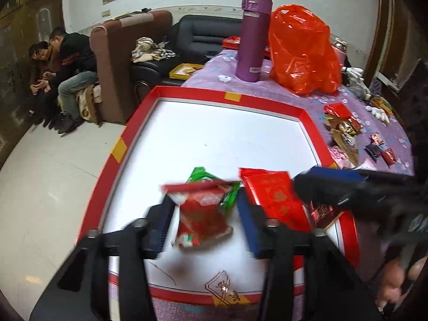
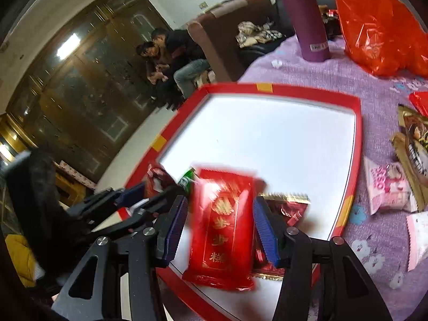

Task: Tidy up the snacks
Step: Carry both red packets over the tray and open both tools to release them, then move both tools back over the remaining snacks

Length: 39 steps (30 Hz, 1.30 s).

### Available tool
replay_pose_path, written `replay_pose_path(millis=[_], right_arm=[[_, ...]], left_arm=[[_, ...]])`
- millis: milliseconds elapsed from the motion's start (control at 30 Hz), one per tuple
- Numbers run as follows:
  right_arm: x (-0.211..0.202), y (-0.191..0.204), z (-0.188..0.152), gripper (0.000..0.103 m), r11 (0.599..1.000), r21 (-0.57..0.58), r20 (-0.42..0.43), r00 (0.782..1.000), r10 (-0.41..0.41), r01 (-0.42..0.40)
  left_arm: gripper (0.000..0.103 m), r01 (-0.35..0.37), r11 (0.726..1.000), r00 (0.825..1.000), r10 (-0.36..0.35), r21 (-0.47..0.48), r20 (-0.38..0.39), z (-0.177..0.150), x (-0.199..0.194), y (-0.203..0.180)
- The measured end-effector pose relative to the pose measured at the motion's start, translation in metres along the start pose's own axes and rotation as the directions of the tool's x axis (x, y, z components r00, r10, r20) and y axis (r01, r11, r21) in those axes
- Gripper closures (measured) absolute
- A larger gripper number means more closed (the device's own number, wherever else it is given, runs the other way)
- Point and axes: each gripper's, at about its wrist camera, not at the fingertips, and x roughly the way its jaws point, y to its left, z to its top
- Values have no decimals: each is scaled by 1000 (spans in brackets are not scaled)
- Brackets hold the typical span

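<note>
A red-rimmed white tray (image 1: 232, 96) lies on the purple tablecloth; it also shows in the right wrist view (image 2: 267, 87). My left gripper (image 1: 207, 224) is open over the tray's near end, with a blurred red snack packet (image 1: 202, 220) between its jaws, apart from both, above a green packet (image 1: 230, 198). My right gripper (image 2: 219, 227) is open with a red packet with gold characters (image 2: 223, 230) between its jaws, also visible in the left wrist view (image 1: 275, 195). A dark red gold-edged packet (image 2: 289, 208) lies beside it in the tray.
A purple flask (image 1: 252, 37) and an orange plastic bag (image 1: 302, 50) stand beyond the tray. Loose snack packets (image 1: 345, 128) lie right of it, among them pink ones (image 2: 388, 190) and brown ones (image 2: 414, 139). Sofas and two seated people (image 1: 61, 61) are behind.
</note>
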Motion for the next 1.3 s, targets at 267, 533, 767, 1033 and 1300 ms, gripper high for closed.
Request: replay_pose_path(millis=[267, 533, 767, 1033, 1300], right_arm=[[-88, -74, 8, 36, 986, 82, 189, 970, -156, 143], [-204, -213, -16, 33, 873, 413, 263, 885, -385, 257], [-244, -295, -41, 30, 800, 577, 316, 858, -404, 165], [-230, -318, -45, 30, 766, 634, 254, 905, -340, 109], [-219, -315, -43, 30, 801, 589, 224, 932, -286, 105]], left_arm=[[31, 50, 994, 994, -58, 93, 87, 9, -25, -37], [31, 224, 933, 972, -236, 283, 9, 5, -24, -124], [31, 311, 866, 949, -304, 391, -81, 8, -15, -194], [31, 373, 796, 928, -325, 476, -185, 14, 13, -251], [31, 434, 785, 898, -339, 442, -279, 17, 49, -263]])
